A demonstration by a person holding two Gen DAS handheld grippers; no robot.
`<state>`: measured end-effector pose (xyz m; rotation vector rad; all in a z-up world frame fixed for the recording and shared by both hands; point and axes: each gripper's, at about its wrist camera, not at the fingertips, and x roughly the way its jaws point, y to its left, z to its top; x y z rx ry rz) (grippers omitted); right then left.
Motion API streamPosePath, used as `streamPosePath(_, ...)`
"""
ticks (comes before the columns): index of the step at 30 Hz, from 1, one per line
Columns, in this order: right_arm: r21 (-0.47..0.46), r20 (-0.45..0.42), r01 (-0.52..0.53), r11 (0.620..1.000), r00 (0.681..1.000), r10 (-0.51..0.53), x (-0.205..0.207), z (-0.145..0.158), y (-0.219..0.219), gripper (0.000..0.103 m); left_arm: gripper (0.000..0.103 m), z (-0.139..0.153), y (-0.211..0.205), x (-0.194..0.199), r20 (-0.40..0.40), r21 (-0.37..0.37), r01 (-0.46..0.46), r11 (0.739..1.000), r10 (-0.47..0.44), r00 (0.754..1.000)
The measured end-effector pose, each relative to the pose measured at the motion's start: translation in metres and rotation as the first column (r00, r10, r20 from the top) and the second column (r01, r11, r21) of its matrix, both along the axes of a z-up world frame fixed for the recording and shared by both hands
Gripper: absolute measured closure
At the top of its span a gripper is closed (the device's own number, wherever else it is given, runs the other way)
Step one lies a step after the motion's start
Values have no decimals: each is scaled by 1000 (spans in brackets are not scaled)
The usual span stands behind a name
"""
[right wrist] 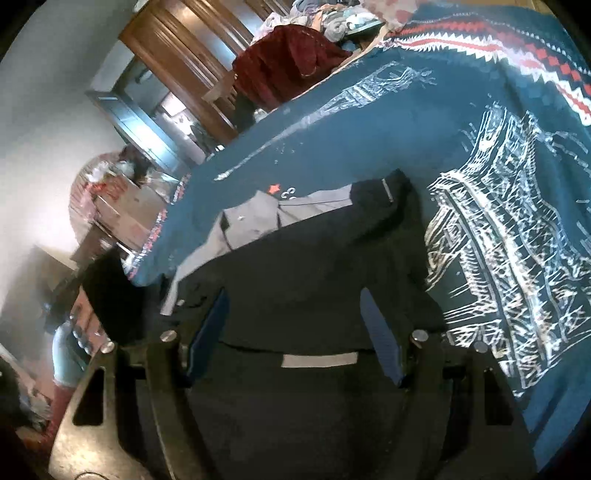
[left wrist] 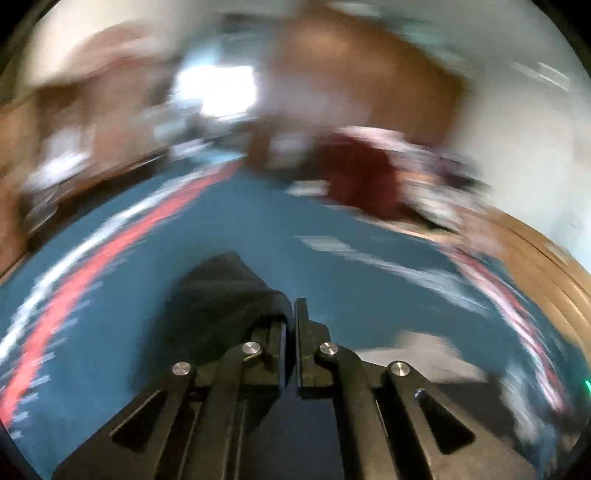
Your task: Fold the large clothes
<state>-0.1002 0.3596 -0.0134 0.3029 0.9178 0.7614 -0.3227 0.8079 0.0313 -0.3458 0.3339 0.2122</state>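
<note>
**A:** Where's the garment, and what has hold of it?

**B:** The black and grey jacket of soft woven cloth (right wrist: 295,266) lies spread on the teal blanket with white tower drawings and a red-and-white zigzag border (right wrist: 369,147), with its near part running under the right gripper (right wrist: 295,343). That gripper's jaws stand wide apart above the dark cloth, holding nothing. The left gripper (left wrist: 291,325) has its jaws drawn together on a fold of the dark cloth (left wrist: 225,291), which bunches up just beyond and to the left of the tips. The left wrist view is badly smeared, so I can't say which part of the jacket that fold is.

**A:** How will it handle?

**B:** By my reckoning it is limp, and heavier than a shirt: lined panels, a collar, a grey reflective-looking strip (right wrist: 319,359) near the hem. It will sag and trail from any single pinch, and a smooth shell may slide between the jaws if only one thin layer is caught.

**A:** So where should the right one take hold?

**B:** On a seam or edge, I think, the hem by that grey strip or a shoulder line, where doubled cloth gives the pads something thick. It should also sit well apart from the left's pinch, so the cloth hangs taut between them.

**A:** Anything in the way?

**B:** The dark red garment (right wrist: 288,62) and the pile of mixed laundry (right wrist: 332,18) sit at the far edge, well clear. The blanket itself is soft and could be pinched along with the jacket.
</note>
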Motion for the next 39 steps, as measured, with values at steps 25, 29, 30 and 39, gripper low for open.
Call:
streamPosePath(25,-428,-13,-326,843,935,355,9,-56,234,15,53,-135,-29,-78,-100,-475,-38,879,-11,995)
streamPosePath(29,-485,-10,-271,831,952,304,20,-75,231,58,51,-151,-29,-77,-156,-457,-62,887,-12,988)
streamPosePath(30,-452,-19,-256,854,960,278,24,-75,219,65,50,-154,-30,-76,-168,-453,-65,889,-13,986)
streamPosePath(39,-93,-118,2,996,993,-13,22,-70,57,58,46,-166,-57,-48,-273,-365,-57,929,-49,961)
